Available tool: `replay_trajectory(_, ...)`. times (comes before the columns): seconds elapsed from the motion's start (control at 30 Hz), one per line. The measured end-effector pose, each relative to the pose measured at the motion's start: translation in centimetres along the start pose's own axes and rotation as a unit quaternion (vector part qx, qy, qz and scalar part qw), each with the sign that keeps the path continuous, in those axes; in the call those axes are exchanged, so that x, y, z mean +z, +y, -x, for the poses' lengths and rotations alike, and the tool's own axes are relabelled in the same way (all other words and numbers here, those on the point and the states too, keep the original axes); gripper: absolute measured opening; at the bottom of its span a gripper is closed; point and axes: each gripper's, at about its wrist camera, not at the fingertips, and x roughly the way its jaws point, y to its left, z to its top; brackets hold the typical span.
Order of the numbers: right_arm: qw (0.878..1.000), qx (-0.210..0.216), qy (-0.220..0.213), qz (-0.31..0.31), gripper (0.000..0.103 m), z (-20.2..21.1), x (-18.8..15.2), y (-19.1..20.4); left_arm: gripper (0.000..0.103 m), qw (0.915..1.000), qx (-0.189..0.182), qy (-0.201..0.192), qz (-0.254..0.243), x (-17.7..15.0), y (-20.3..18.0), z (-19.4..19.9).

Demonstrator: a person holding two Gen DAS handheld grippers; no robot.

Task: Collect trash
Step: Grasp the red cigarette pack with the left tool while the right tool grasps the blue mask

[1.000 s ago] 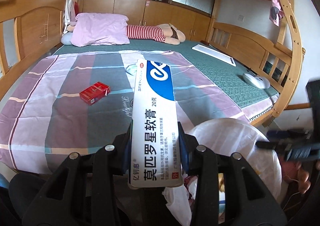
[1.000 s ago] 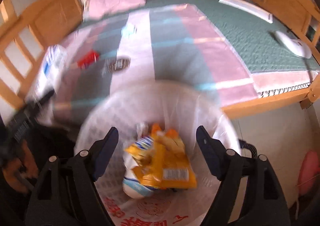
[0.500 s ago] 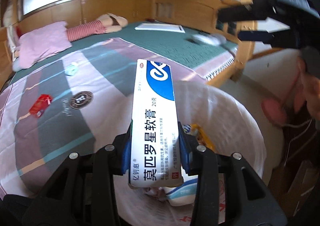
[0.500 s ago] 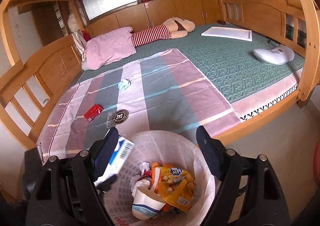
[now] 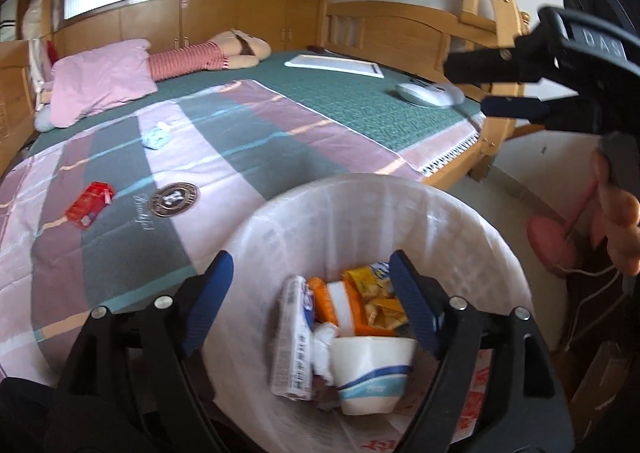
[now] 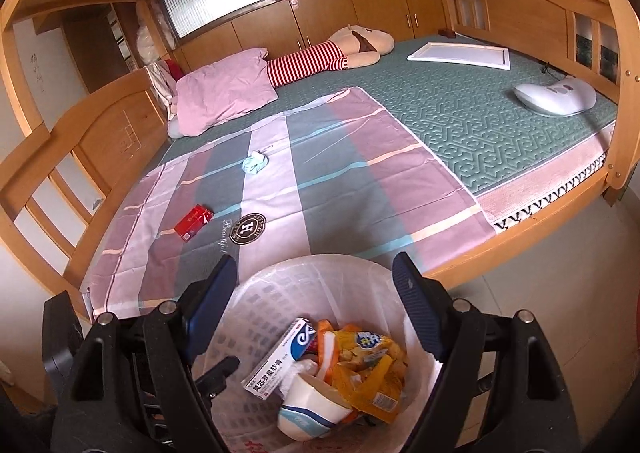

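Observation:
The white-and-blue ointment box [image 5: 294, 337] [image 6: 280, 359] lies loose in the lined white trash basket [image 5: 360, 193] [image 6: 320, 265], beside a paper cup [image 5: 372, 377] and orange snack bags [image 6: 368, 365]. My left gripper [image 5: 310, 293] hovers over the basket, its jaws opening, with nothing between the pads. My right gripper [image 6: 314, 285] stands open and empty above the same basket; in the left wrist view it shows at the upper right [image 5: 464, 87]. On the bed's striped sheet lie a red cigarette pack [image 5: 89, 204] [image 6: 193, 221] and a crumpled pale-blue wad [image 5: 157, 136] [image 6: 255, 163].
Wooden bed rails [image 6: 60, 157] frame the bed on both sides. A pink pillow [image 6: 226, 93], a striped plush toy [image 6: 320, 57], a white frame [image 6: 460, 55] and a white device [image 6: 554, 97] lie farther back. A pink slipper [image 5: 550, 241] rests on the floor.
The left gripper swung from the bed to over the basket, then opened its jaws; the ointment box fell into the basket. The right gripper rose and tilted up.

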Motion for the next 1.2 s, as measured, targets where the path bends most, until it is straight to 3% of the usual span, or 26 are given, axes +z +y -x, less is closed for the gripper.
replay_trajectory(0.1,0.999,0.022,0.011,-0.021,0.080,-1.3,0.6,0.6,0.085,0.9990,0.040,-0.015,0.010,0.5,2.0,0.5)
replay_trajectory(0.2,0.999,0.039,0.020,-0.015,0.080,-2.8,1.2,2.1,0.087,0.9956,0.077,-0.013,0.051,0.9,7.0,-0.1)
replay_trajectory(0.43,0.998,0.033,0.048,0.014,0.080,-6.9,2.1,4.4,0.093,0.9757,0.164,0.064,0.130,1.0,21.1,-5.6)
replay_trajectory(0.6,0.995,0.015,0.100,0.026,0.080,-11.7,3.2,5.4,0.096,0.9656,0.202,0.095,0.132,2.1,28.6,-10.6)
replay_trajectory(0.77,0.990,0.009,0.129,0.048,0.080,-16.0,4.5,7.3,0.098,0.9722,0.179,0.088,0.123,3.8,31.1,-14.1)
replay_trajectory(0.87,0.988,0.006,0.139,0.058,0.081,-19.9,5.9,8.8,0.098,0.9753,0.166,0.108,0.099,4.6,31.5,-16.6)
replay_trajectory(1.03,0.990,0.031,0.115,0.079,0.082,-27.6,10.1,13.0,0.097,0.9668,0.123,0.123,0.187,4.8,34.7,-17.9)
replay_trajectory(1.07,0.990,0.034,0.111,0.081,0.084,-28.9,10.7,13.6,0.095,0.9641,0.112,0.119,0.209,4.6,35.5,-17.7)
replay_trajectory(1.13,0.990,0.035,0.098,0.098,0.085,-33.1,12.3,15.5,0.077,0.9584,0.096,0.121,0.240,4.1,36.4,-17.7)
replay_trajectory(1.2,0.989,0.017,0.094,0.115,0.085,-37.1,13.7,17.0,0.073,0.9593,0.085,0.120,0.241,3.8,36.7,-17.5)
